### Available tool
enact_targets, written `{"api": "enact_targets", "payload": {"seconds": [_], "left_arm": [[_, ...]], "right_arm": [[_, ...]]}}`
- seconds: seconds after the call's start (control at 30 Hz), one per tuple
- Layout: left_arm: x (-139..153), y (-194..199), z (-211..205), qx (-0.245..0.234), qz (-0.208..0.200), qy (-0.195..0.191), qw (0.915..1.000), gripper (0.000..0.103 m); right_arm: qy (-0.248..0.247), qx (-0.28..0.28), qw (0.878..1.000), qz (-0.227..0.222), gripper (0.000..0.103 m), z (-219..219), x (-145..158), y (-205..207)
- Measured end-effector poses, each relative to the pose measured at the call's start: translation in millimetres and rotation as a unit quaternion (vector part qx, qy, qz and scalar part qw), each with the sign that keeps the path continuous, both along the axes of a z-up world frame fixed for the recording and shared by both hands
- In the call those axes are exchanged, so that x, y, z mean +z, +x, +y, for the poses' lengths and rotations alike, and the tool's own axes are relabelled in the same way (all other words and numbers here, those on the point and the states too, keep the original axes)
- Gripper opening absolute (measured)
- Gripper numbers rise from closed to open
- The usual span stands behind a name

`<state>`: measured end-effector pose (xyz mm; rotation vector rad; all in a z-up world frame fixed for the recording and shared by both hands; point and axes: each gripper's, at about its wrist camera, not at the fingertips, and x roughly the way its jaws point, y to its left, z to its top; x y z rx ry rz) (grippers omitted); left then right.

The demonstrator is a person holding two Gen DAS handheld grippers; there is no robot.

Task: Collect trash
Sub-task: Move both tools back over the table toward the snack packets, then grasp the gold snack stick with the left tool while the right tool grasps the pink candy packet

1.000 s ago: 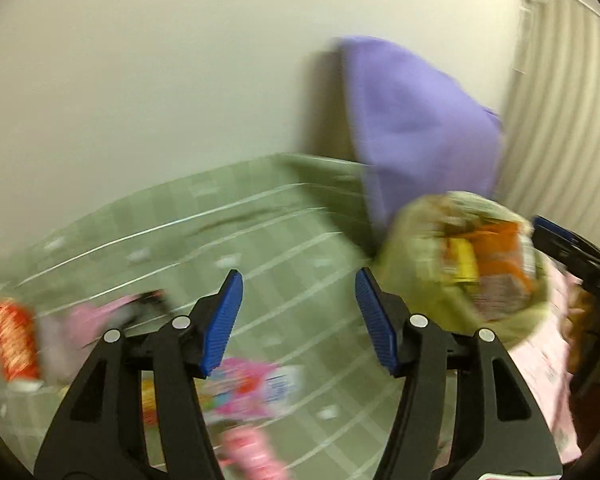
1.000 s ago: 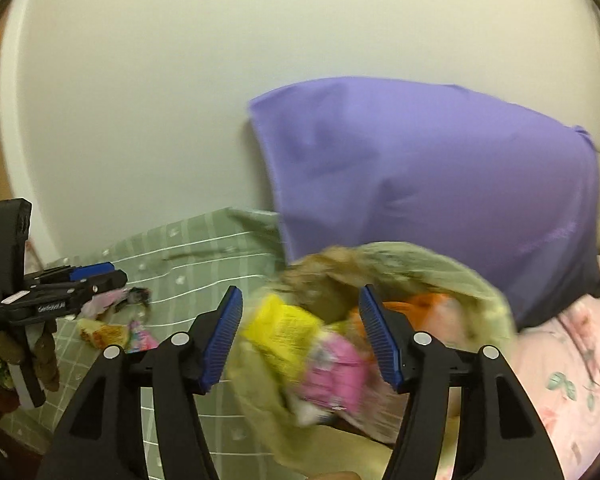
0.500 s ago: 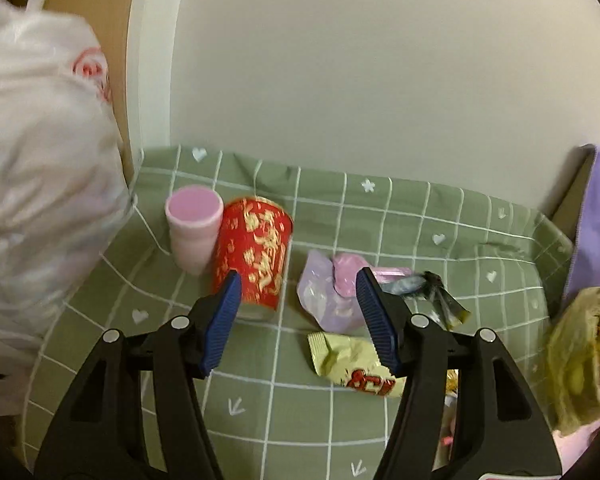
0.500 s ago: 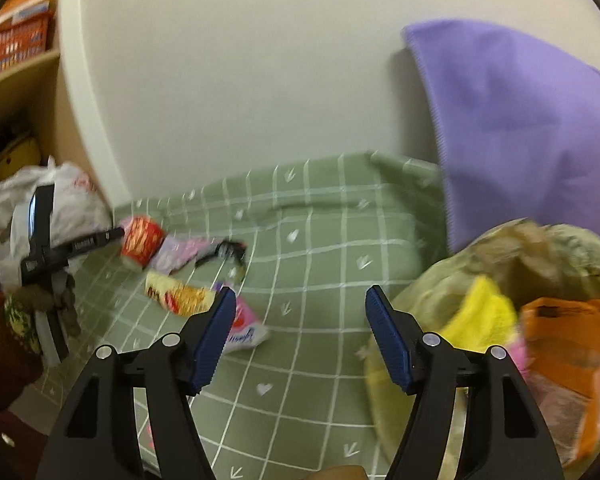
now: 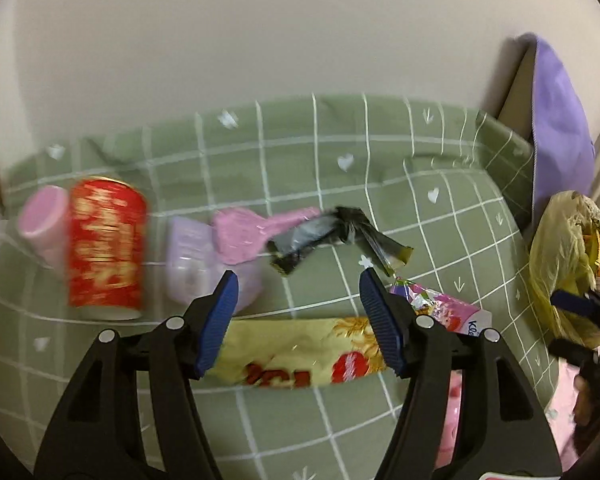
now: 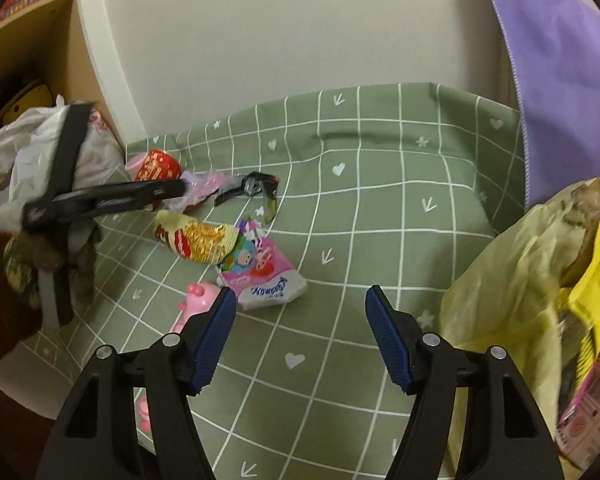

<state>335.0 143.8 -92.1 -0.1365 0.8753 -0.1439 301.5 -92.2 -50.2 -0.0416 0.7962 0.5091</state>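
Trash lies on a green checked bedcover (image 5: pixel 380 184): a red cup (image 5: pixel 106 248), a pink cup (image 5: pixel 44 220), a lilac and pink wrapper (image 5: pixel 220 240), a black wrapper (image 5: pixel 332 236), a yellow snack packet (image 5: pixel 300 356) and a pink packet (image 5: pixel 452 312). My left gripper (image 5: pixel 296 300) is open and empty, just above the yellow packet. My right gripper (image 6: pixel 298 320) is open and empty over bare cover, right of the pink packet (image 6: pixel 268 276). A yellow-green trash bag (image 6: pixel 540 280) with wrappers inside sits at its right. The left gripper also shows in the right wrist view (image 6: pixel 100 200).
A purple pillow (image 6: pixel 560 80) leans on the wall at the back right. A white plastic bag (image 6: pixel 28 152) and a shelf unit (image 6: pixel 40 40) stand at the left. A pink toy (image 6: pixel 192 304) lies near the cover's front left edge.
My left gripper has swung from the bag to the trash pile and dropped close over the yellow packet. My right gripper has turned left, off the bag, toward the cover.
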Motion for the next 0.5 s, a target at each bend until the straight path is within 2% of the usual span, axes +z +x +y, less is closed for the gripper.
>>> {"api": "enact_targets", "payload": {"seconds": [0.1,0.23,0.33,0.5], "left_arm": [[-15,3,-4,-0.018,0.032,-0.007,0.9993,0.060],[-23,-25,0,-0.035,0.055,-0.059,0.9961,0.060],[-25,-47,0,-0.038,0.072,-0.070,0.9942,0.060],[-23,-72,-1,-0.049,0.084,-0.085,0.9916,0.060]], "right_arm": [[-0.015,-0.008,1.000,-0.005,0.063,2,-5,-2],[-0.019,-0.014,1.000,0.004,0.064,-3,-15,1],[-0.023,-0.017,1.000,0.001,0.064,-4,-18,4],[0.004,0.003,1.000,0.001,0.064,4,-16,18]]}}
